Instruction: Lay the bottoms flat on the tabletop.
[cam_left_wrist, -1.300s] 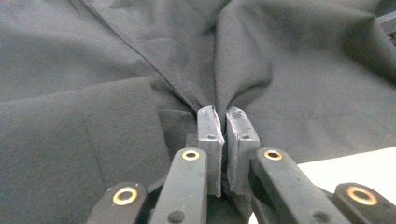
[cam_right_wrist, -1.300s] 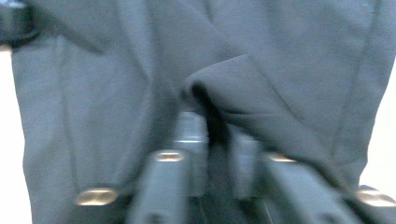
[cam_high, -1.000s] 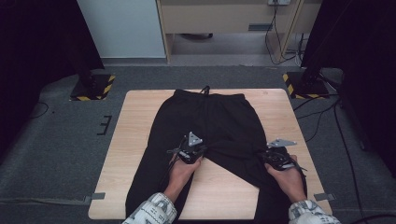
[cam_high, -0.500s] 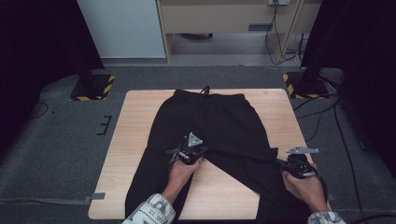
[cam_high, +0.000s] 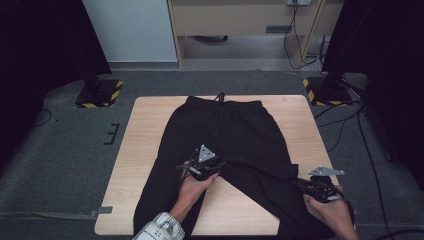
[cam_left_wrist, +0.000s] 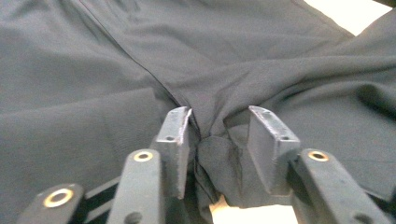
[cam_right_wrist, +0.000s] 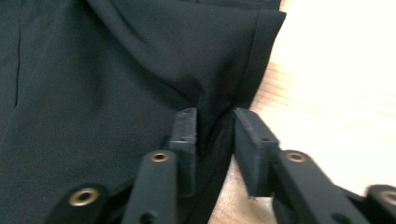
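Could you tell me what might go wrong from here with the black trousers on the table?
1. The left gripper has just been opening at the crotch of the black trousers; bunched cloth between its jaws may snag and lift.
2. The right gripper, also just opening, sits at the outer leg edge near the table side; that leg may slide off.

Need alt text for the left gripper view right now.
Two black tongs, having just opened, stand apart with a bunched fold of black fabric trousers loose between them at the crotch seam. Dark cloth spreads beyond; pale wooden table shows top right.
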